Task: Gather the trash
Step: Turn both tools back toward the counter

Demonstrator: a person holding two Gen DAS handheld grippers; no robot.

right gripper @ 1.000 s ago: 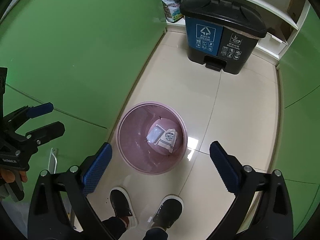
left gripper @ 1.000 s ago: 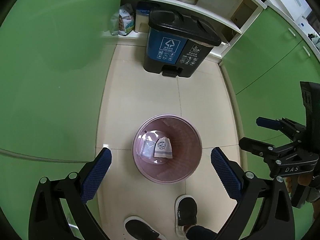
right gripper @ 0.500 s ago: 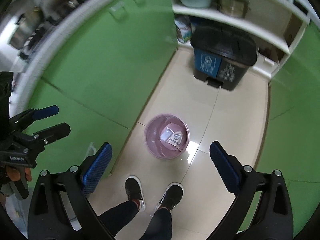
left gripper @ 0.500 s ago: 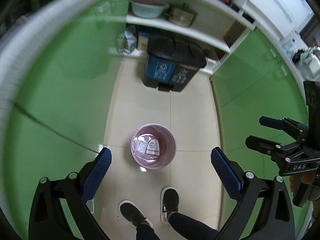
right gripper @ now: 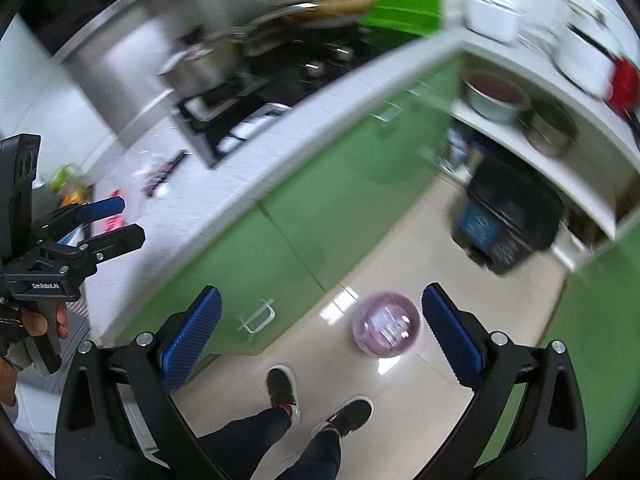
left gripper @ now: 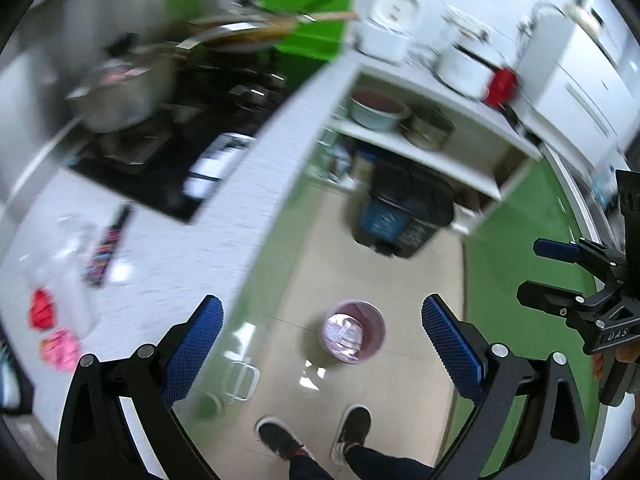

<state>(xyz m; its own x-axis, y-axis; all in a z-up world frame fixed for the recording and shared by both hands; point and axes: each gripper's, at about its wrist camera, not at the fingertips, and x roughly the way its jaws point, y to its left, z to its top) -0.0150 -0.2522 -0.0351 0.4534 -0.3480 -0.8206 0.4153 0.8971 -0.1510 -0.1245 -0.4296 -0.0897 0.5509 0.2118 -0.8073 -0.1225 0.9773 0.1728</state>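
— What are your tongs doing?

— My left gripper (left gripper: pixel 322 338) has its blue pads spread wide, nothing between them. My right gripper (right gripper: pixel 320 330) is just as wide and just as empty. Each shows in the other's camera from the side, jaws apart there too.

— Where's the trash?

— Some is in the pink basket (left gripper: pixel 354 330) on the tiled floor (left gripper: pixel 420 280), far below both grippers. I can make out pale wrappers (left gripper: pixel 343 330) lying in its bottom, though blur hides any detail. From the right wrist the basket (right gripper: pixel 387 329) sits just inside the right-hand pad.

— And around it?

— The person's two dark shoes (right gripper: pixel 283 390) stand near the basket. Beyond it, a black two-part bin (left gripper: pixel 404 216) stands against the white shelving (left gripper: pixel 432 160). Green cabinet doors (right gripper: pixel 320 216) run along the left under a white counter (left gripper: pixel 168 256).

— Anything on that counter?

— A red scrap (left gripper: pixel 41 307) and a pink scrap (left gripper: pixel 60 347) near its edge, a dark striped stick-shaped packet (left gripper: pixel 107 245), and a clear plastic bag (left gripper: pixel 70 264) beside them. Further back, a steel pot (left gripper: pixel 120 96) sits on the black stove (left gripper: pixel 192 136), all smeared.
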